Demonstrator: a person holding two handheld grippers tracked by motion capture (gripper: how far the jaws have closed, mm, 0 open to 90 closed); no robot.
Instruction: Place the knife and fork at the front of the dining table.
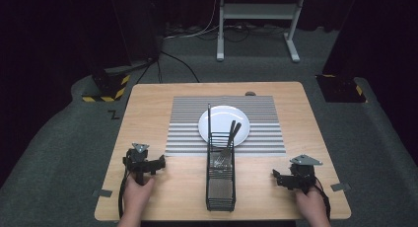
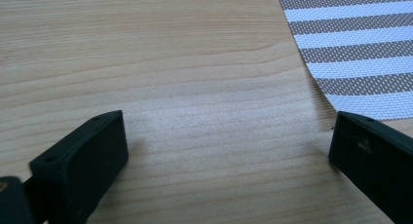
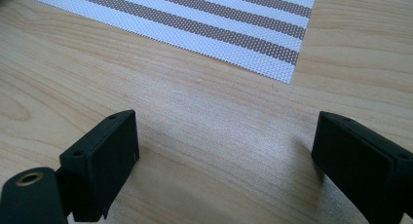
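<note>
Left hand-held gripper (image 1: pixel 144 164) at lower left and right hand-held gripper (image 1: pixel 291 179) at lower right both gape empty over the desk (image 1: pixel 148 113) (wire basket (image 1: pixel 220 182) between them).

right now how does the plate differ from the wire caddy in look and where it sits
The plate is white, round and flat; the wire caddy is black, boxy, open mesh that stands tall. The plate lies wholly on the striped mat; the caddy stands mostly on bare table, nearer the person, with its far end over the mat. The plate looks bare; the caddy holds dark utensils. Both sit along the table's middle.
</note>
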